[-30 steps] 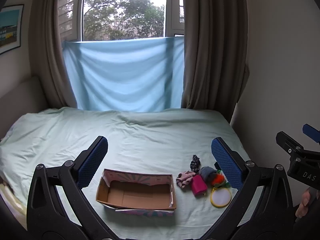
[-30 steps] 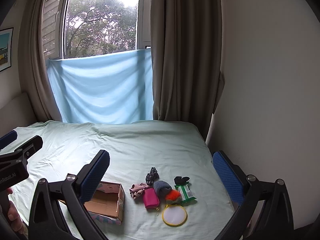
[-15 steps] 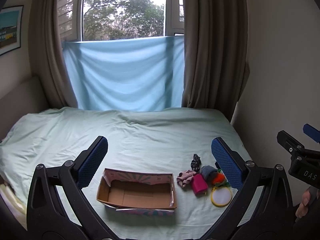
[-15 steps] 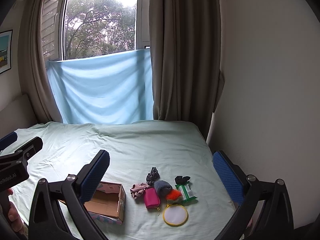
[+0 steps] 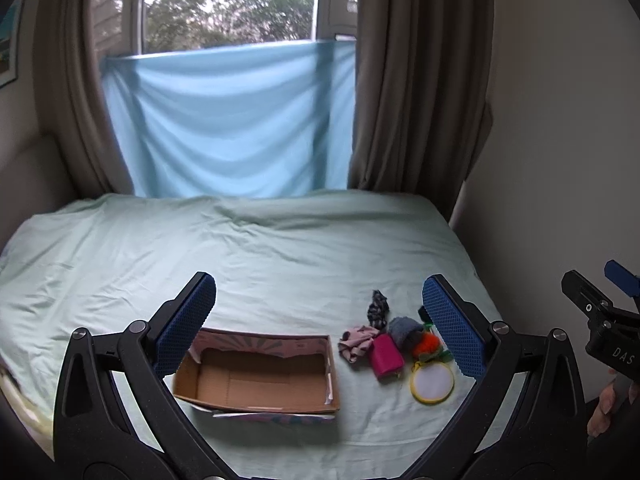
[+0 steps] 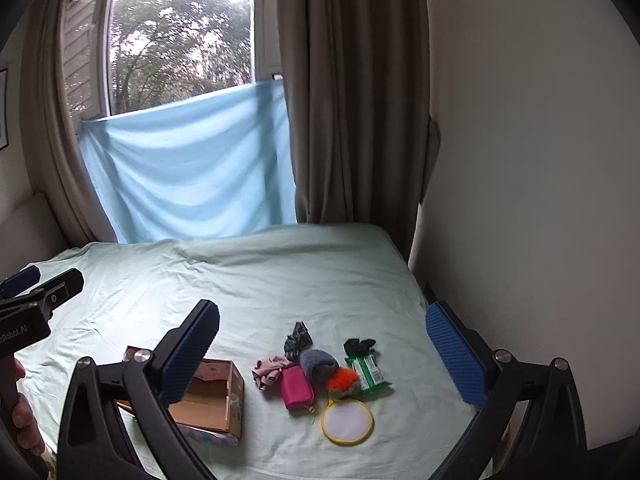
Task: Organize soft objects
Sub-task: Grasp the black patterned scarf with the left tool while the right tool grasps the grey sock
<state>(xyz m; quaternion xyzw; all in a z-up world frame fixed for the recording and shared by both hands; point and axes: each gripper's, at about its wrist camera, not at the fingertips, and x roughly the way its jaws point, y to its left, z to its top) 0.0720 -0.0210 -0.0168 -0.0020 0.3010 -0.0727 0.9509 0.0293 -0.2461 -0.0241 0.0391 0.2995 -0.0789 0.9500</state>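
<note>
While both claws hung above the near edge of the bed, the left gripper (image 5: 320,320) stood with its blue-padded jaws spread wide and nothing between them, and the right gripper (image 6: 320,348) gaped just as wide, likewise holding nothing. Just beyond them, on the pale green bedsheet (image 5: 280,248), lay an open brown cardboard box with a pink patterned outside (image 5: 256,376), its inside bare. To the right of the box, apart from it, sat a small cluster of soft things: a round yellow-rimmed white mesh pad (image 6: 347,421) nearest, then a magenta fabric pouch (image 6: 297,389) touching a crumpled pale pink cloth (image 6: 268,369), a grey rolled sock (image 6: 318,364), an orange fluffy ball (image 6: 342,380) and a green-and-white packet (image 6: 370,372). Farther back lay a dark patterned scrunchie (image 6: 298,340) and a small black cloth (image 6: 359,346). Beyond the bed hung a light blue sheet (image 5: 232,120) across the window, flanked by brown curtains (image 5: 416,80).
</note>
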